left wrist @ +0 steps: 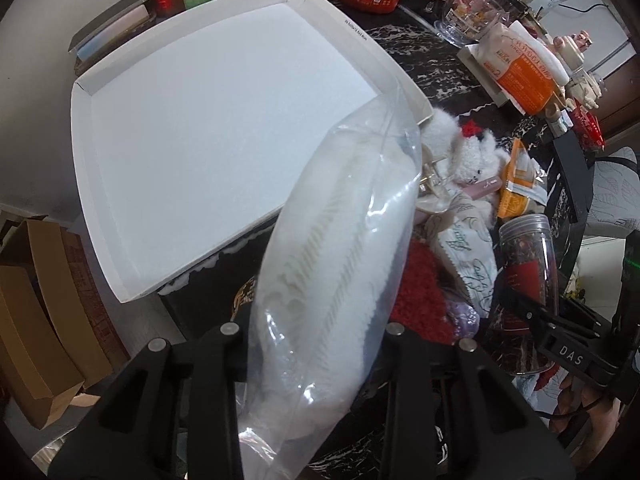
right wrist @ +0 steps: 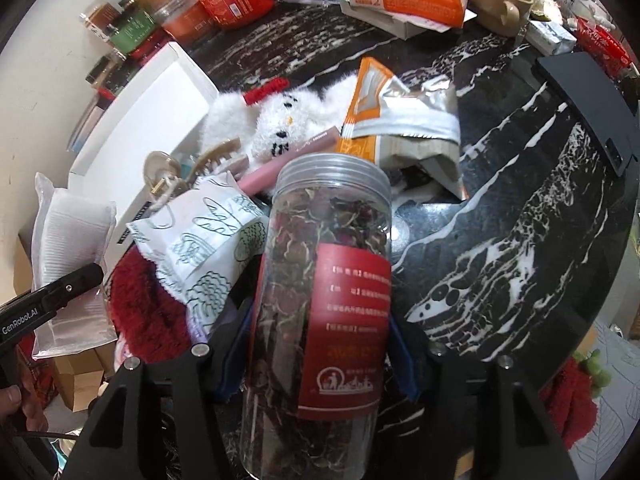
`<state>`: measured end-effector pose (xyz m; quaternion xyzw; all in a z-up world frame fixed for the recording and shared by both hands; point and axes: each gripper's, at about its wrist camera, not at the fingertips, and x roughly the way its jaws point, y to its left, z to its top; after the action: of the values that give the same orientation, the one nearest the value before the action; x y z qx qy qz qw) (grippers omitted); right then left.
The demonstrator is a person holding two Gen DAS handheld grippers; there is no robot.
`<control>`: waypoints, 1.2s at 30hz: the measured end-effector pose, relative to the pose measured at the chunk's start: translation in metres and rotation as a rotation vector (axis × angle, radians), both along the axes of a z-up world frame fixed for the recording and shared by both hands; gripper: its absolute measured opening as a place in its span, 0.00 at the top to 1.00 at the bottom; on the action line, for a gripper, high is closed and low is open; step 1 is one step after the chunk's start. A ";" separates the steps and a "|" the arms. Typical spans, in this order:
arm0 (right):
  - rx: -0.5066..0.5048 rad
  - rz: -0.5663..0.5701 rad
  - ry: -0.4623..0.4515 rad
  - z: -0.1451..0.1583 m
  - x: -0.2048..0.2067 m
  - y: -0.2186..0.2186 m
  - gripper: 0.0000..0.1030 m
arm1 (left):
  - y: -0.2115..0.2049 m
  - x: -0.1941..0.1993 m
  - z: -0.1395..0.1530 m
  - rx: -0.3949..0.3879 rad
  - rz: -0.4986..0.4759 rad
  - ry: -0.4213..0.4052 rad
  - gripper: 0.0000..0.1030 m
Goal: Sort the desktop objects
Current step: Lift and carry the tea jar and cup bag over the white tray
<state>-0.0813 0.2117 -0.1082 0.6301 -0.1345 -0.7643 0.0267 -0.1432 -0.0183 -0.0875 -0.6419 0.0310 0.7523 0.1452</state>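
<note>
Right wrist: jar (right wrist: pixel 320 300) between jaws.

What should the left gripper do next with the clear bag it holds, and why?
Probably carry the clear bag of white pads forward over the white tray and release it there. The left gripper is shut on the bag, whose top already overlaps the tray's near corner, and no items show on the visible part of the tray. The right gripper holds the dried-flower jar, so it is occupied.
</note>
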 end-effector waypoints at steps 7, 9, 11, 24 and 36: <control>-0.014 0.004 0.026 0.020 0.003 0.008 0.41 | 0.007 0.010 0.017 0.016 0.002 0.020 0.70; -0.023 0.005 0.032 0.025 0.004 0.009 0.41 | 0.007 0.015 0.023 0.020 -0.003 0.020 0.70; -0.022 0.007 0.040 0.031 0.008 0.009 0.41 | 0.008 0.020 0.028 0.020 -0.007 0.026 0.70; -0.041 0.069 0.105 0.076 0.038 0.009 0.41 | 0.006 0.052 0.065 0.010 0.033 0.062 0.70; -0.061 0.237 0.179 0.116 0.034 -0.009 0.41 | -0.008 0.079 0.097 0.017 0.157 0.113 0.70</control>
<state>-0.0472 0.2025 0.0075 0.5697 -0.0794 -0.8046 0.1477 -0.0638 -0.0259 0.0091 -0.5975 -0.0175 0.7967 0.0891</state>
